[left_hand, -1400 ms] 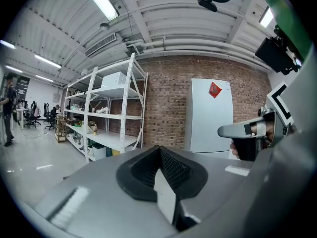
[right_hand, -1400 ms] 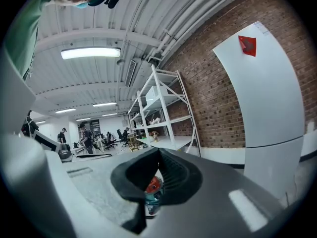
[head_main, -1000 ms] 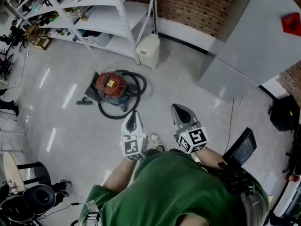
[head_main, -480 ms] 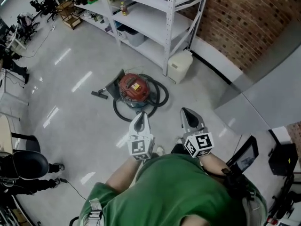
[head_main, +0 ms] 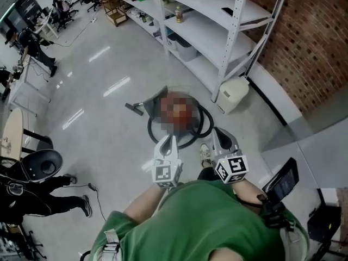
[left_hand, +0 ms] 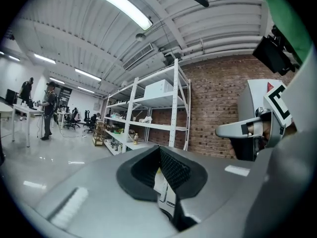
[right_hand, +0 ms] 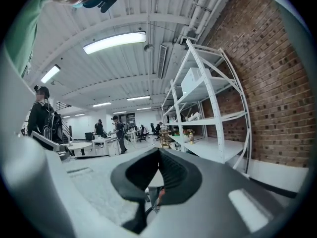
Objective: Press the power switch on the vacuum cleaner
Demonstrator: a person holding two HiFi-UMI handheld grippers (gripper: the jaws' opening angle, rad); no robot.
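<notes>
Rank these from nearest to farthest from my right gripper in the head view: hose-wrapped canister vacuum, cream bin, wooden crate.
1. Canister vacuum cleaner with black hose, on the floor just ahead of the right gripper.
2. Cream plastic bin, farther ahead, to the right.
3. Wooden crate, far ahead-left.

**Grey and white, with red and green**

The vacuum cleaner (head_main: 205,123) has a black hose looped round a reddish body, on the pale grey, glossy floor (head_main: 98,124). The left gripper (head_main: 172,139) and the right gripper (head_main: 216,134) are both light grey, and each carries a cube of black-and-white square markers. Their jaw pads (left_hand: 173,168) are black with a fine dotted grain. The shelving (head_main: 217,34) is white, the wall (head_main: 312,48) is red-brown brick, and the person's shirt (head_main: 206,222) is green.
</notes>
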